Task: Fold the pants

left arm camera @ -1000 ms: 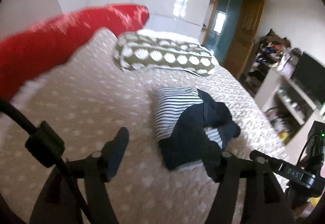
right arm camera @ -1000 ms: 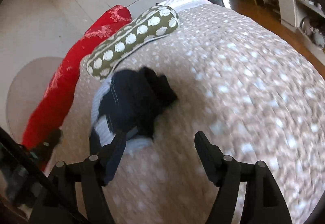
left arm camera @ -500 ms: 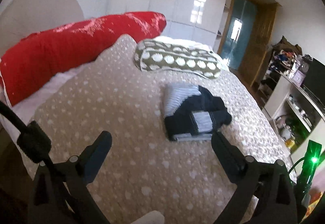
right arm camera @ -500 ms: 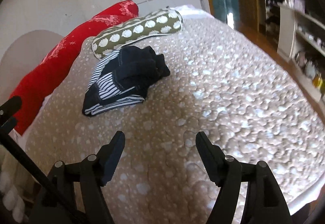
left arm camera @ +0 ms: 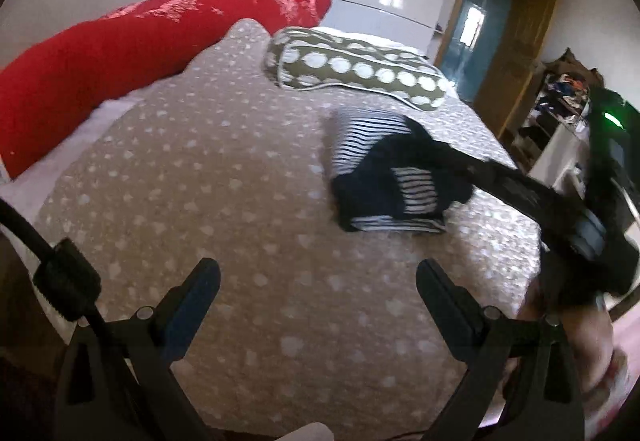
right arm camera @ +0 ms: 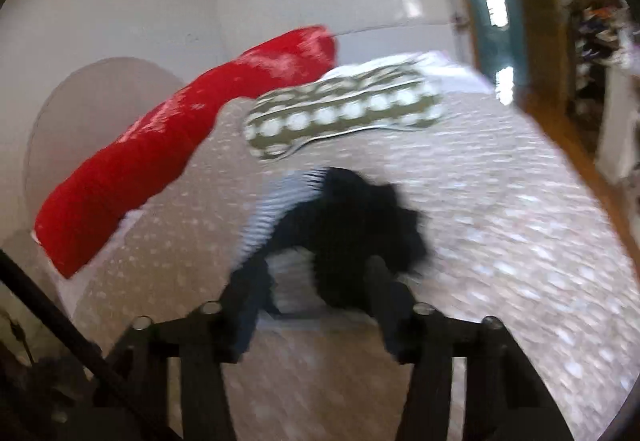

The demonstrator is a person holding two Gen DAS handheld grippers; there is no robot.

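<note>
The pants (left arm camera: 384, 177) are a folded bundle of dark navy and white-striped cloth lying on the beige spotted bedspread (left arm camera: 224, 201). My left gripper (left arm camera: 318, 293) is open and empty, held above the bedspread short of the bundle. My right gripper (right arm camera: 316, 293) is open, its fingertips (right arm camera: 248, 293) at the near edge of the pants (right arm camera: 344, 225); the view is blurred. In the left wrist view the right gripper's dark body (left arm camera: 560, 225) reaches in from the right over the bundle.
A long red bolster (left arm camera: 132, 57) lies along the headboard side. An olive pillow with white dots (left arm camera: 356, 69) lies beyond the pants. A wooden door (left arm camera: 504, 41) and cluttered shelves (left arm camera: 560, 101) stand at the right of the bed.
My right gripper has moved in toward the pants and now sits at their near edge. The left gripper has shifted slightly closer and stays open.
</note>
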